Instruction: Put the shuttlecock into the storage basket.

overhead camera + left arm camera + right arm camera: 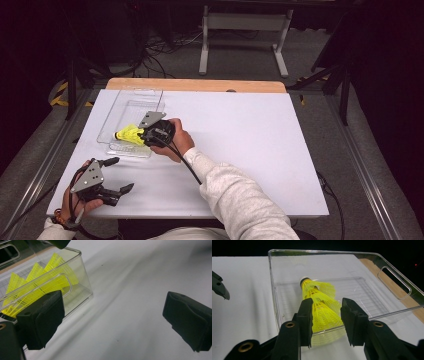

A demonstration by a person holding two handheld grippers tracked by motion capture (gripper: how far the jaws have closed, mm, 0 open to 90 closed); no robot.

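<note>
A white table (260,145) carries a clear plastic tray (120,107) near its left edge.

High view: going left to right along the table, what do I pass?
Left gripper near the front left corner → clear tray → yellow shuttlecocks in the tray → right gripper at the tray's near right corner → bare white table out to the right edge.

White-topped rectangular table (260,150) with a bare wooden strip (200,85) along its far edge. Beyond it, grey carpeted floor (240,55), tangled black cables (160,47), and a pale grey metal stand (245,35). Dim, dark surroundings; grey metal rails (365,170) flanked the table.
</note>
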